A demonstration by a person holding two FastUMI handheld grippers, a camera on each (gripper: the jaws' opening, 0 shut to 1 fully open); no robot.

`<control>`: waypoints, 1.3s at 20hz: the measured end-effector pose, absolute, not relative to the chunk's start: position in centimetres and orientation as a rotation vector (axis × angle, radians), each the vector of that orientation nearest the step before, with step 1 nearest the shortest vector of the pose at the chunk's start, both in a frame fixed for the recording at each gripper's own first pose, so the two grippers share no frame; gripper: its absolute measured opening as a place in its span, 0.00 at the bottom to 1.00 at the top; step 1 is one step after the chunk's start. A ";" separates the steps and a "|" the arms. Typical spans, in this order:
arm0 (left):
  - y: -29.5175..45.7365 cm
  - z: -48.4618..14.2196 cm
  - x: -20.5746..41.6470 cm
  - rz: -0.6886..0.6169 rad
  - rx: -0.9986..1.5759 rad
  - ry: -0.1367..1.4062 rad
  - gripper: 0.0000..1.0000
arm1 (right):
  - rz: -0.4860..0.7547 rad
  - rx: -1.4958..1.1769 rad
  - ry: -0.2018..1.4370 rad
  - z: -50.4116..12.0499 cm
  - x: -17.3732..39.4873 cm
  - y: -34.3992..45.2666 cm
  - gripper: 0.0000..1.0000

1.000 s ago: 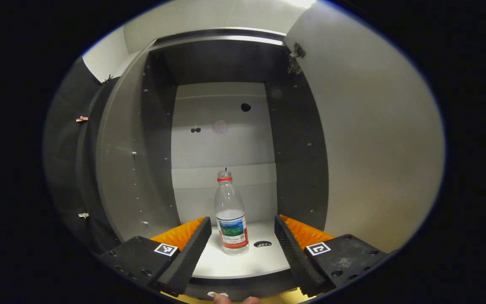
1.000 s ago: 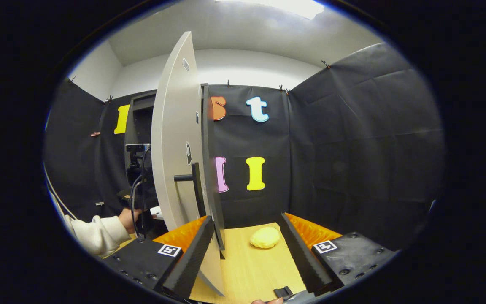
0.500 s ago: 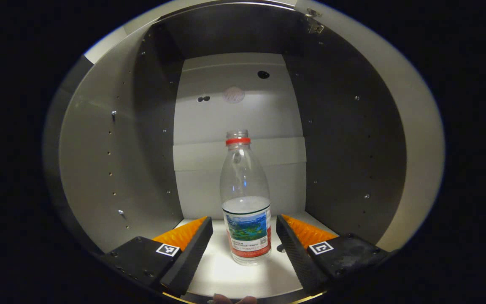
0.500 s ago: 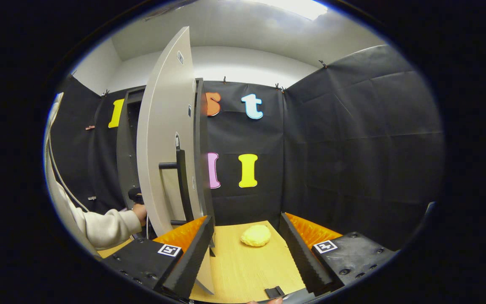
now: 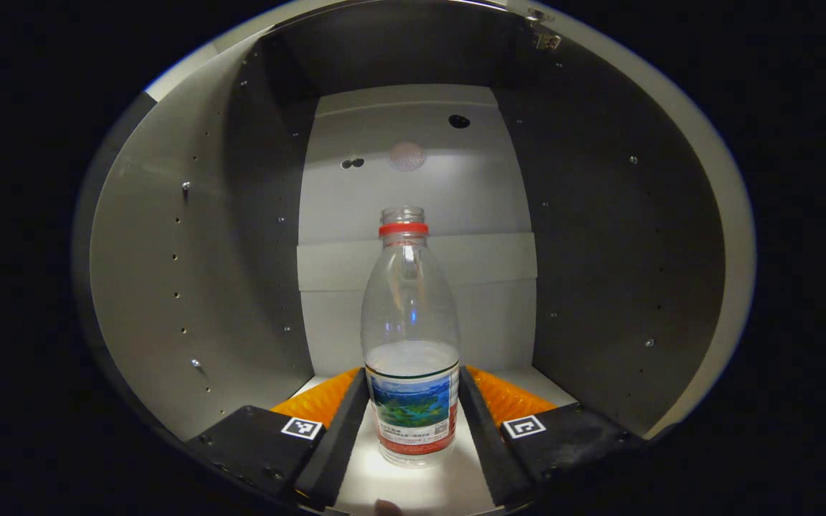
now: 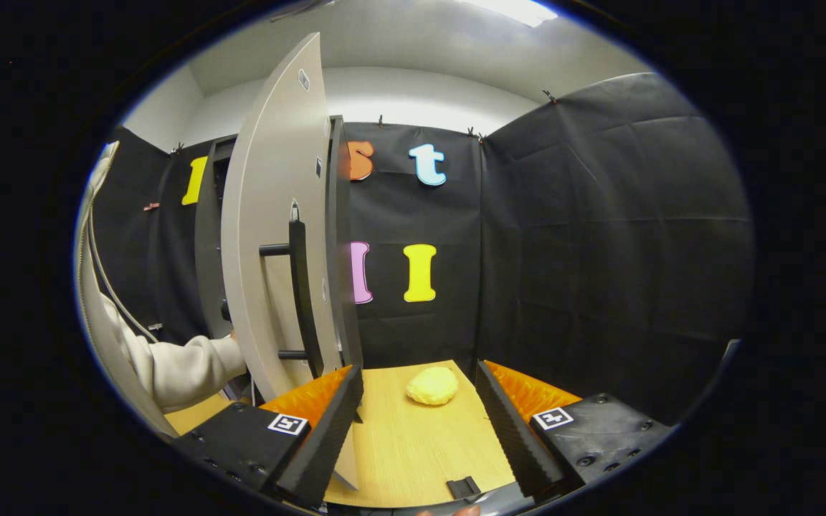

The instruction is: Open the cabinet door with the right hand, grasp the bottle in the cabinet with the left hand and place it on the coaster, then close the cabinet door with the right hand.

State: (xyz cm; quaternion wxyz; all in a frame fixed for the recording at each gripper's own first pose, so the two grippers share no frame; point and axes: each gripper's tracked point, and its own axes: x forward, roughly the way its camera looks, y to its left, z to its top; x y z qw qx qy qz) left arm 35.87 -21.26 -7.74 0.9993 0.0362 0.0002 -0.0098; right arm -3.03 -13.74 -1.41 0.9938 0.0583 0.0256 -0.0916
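In the left gripper view, the left gripper (image 5: pixel 413 412) reaches into the open cabinet (image 5: pixel 169 287); its two fingers (image 5: pixel 338 437) flank the clear plastic bottle (image 5: pixel 411 337), lying just beside or touching the labelled lower part on either side; whether both press on it I cannot tell. The bottle stands upright on the pale cabinet floor (image 5: pixel 427 491), its mouth uncapped with a red ring (image 5: pixel 403 229) around the neck, the printed label (image 5: pixel 413 412) wrapping its base; behind it the light back panel (image 5: pixel 413 186) carries a few small holes.

In the right gripper view, the right gripper (image 6: pixel 420 423) hangs with its jaws spread wide and nothing between them, above a wooden tabletop (image 6: pixel 413 451); the pale cabinet door (image 6: pixel 269 236) stands swung open just left of it, its dark bar handle (image 6: pixel 298 294) facing the camera; a light-coloured sleeve (image 6: pixel 183 362) reaches behind the door; a yellow rounded object (image 6: pixel 432 385) lies on the tabletop farther back, apart from the door.
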 end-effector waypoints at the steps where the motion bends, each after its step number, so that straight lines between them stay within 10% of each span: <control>1: -20.9 -7.3 34.9 -0.022 0.067 -0.007 0.76 | -0.183 0.124 0.050 -1.4 -3.1 -13.9 0.98; 26: -6.6 -11.3 7.6 -0.106 0.100 -0.117 0.77 | -0.223 0.117 -0.084 2.7 -2.0 -12.7 0.97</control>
